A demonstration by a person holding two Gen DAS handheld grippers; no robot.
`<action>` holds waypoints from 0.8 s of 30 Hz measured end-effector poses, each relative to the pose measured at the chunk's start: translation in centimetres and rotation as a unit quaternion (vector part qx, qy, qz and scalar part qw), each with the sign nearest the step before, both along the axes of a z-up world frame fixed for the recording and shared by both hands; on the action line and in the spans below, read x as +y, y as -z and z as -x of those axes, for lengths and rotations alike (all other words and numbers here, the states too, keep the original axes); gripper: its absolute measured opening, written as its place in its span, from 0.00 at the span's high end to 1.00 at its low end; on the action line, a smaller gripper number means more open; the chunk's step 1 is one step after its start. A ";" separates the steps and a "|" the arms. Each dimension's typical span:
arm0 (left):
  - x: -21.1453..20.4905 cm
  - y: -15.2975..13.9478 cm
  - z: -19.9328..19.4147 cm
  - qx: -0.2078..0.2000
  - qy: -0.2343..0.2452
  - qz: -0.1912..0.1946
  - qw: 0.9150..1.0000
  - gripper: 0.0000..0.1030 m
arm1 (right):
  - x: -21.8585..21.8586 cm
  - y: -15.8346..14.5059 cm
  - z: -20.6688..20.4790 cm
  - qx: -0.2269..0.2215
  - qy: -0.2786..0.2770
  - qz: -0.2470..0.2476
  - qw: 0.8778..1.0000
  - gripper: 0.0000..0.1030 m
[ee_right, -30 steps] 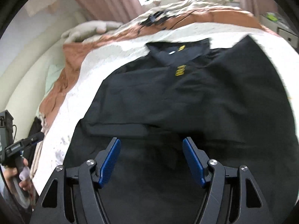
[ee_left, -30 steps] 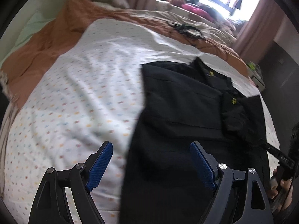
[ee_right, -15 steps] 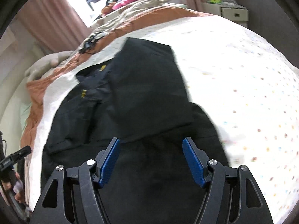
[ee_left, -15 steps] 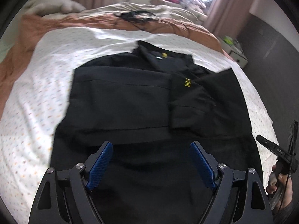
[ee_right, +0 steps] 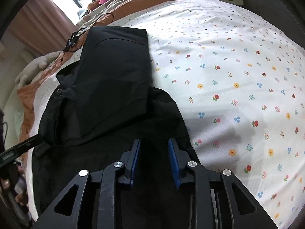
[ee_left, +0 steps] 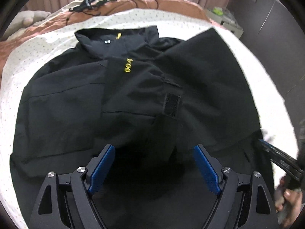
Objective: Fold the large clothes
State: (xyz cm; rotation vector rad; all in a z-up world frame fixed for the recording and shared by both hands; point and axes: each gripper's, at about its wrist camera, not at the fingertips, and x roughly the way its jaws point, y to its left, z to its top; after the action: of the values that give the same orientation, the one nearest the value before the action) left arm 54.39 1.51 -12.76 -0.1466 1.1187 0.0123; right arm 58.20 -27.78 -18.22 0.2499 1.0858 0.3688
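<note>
A large black jacket with yellow lettering on its chest (ee_left: 133,99) lies spread on a bed covered by a white flower-print sheet (ee_right: 238,80), collar toward the far end and both sleeves folded in across the body. The left gripper (ee_left: 154,167) hangs over the jacket's lower middle, its blue-padded jaws wide apart with dark fabric below and ahead of them — nothing sits between the pads. The right gripper (ee_right: 154,160) is at the jacket's right hem edge, just beside the bare sheet; its jaws stand much closer together, a narrow gap between them, and whether fabric is pinched there cannot be told. A rust-orange blanket (ee_left: 171,2) lies beyond the collar.
</note>
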 end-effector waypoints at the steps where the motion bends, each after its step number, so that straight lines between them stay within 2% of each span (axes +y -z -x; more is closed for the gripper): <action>1: -0.3 0.6 -0.5 0.006 -0.002 -0.010 1.000 0.17 | 0.0 0.1 -0.1 0.000 -0.001 -0.001 1.000 0.71; 6: -0.5 2.3 -2.1 0.013 -0.013 -0.052 0.998 0.17 | -0.4 0.5 -0.1 0.001 0.001 -0.007 1.000 0.72; 9: 0.1 2.3 -2.2 0.009 -0.015 -0.075 0.997 0.39 | -0.5 0.5 0.0 -0.001 0.000 -0.008 1.000 0.73; 11: 0.9 1.6 -2.0 -0.001 -0.013 -0.062 0.998 0.55 | -0.6 0.5 0.1 -0.002 -0.001 -0.008 1.000 0.74; 20: 7.2 -4.4 -0.1 -0.072 -0.051 -0.060 0.994 0.60 | -1.2 -0.3 -0.4 0.003 0.011 -0.003 1.000 0.75; 24: 10.3 -5.8 0.3 -0.084 -0.076 -0.042 0.993 0.61 | -1.2 -0.2 -1.1 0.008 0.019 0.001 1.000 0.75</action>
State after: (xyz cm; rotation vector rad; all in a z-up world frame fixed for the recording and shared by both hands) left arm 54.11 11.77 -6.99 -0.1537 0.9362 0.1805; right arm 59.28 -29.03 -17.98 0.2709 1.0966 0.3320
